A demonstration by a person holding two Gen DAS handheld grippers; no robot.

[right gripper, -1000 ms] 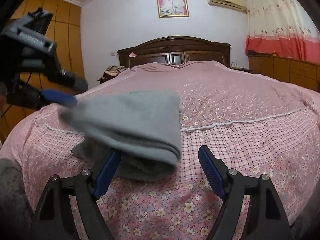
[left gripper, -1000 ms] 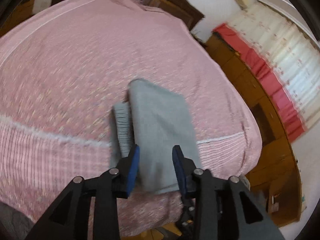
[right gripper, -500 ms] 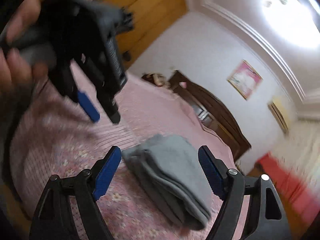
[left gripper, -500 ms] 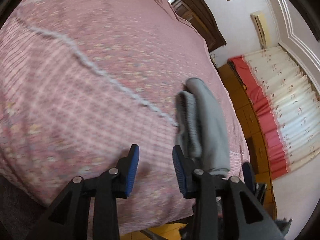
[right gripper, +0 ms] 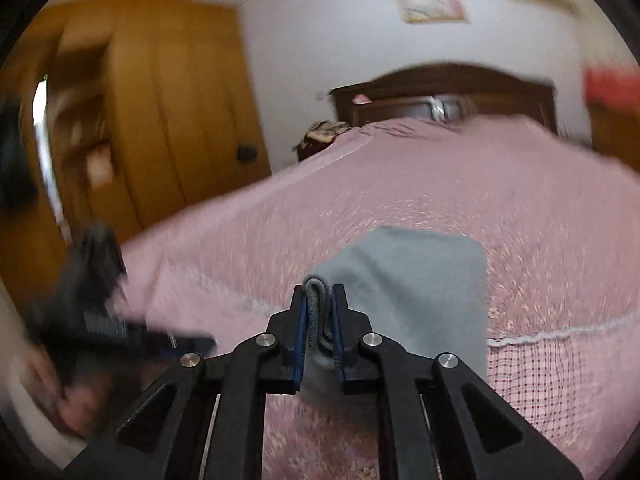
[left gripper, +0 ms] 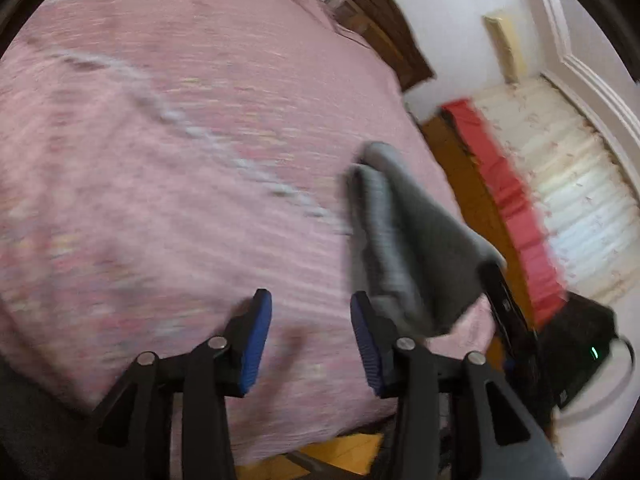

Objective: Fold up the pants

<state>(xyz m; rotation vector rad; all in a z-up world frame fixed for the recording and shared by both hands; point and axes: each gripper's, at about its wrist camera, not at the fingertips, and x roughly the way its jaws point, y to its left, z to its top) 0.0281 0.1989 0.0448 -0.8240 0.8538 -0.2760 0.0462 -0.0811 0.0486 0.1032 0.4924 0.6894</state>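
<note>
The grey pants (left gripper: 404, 248) lie folded into a thick bundle on the pink bedspread (left gripper: 160, 160), near the bed's front right corner. My left gripper (left gripper: 310, 312) is open with nothing between its blue pads, just left of the bundle. My right gripper (right gripper: 319, 300) is shut on the bundle's near folded edge, and the pants (right gripper: 424, 280) stretch away behind it. In the left wrist view the right gripper (left gripper: 508, 312) shows as a dark shape at the bundle's lifted right corner. The left gripper (right gripper: 92, 300) appears blurred at the left of the right wrist view.
The bed's front edge runs just below both grippers, with wooden floor (left gripper: 332, 452) under it. A dark wooden headboard (right gripper: 440, 96) stands at the far end. A wooden wardrobe (right gripper: 160, 120) is on the left and a red-and-white curtain (left gripper: 560, 200) on the right. A person's hand (right gripper: 60, 400) holds the left gripper.
My right gripper has gone from open to shut on the pants' near edge. My left gripper has swung off the bundle to its left and stays open.
</note>
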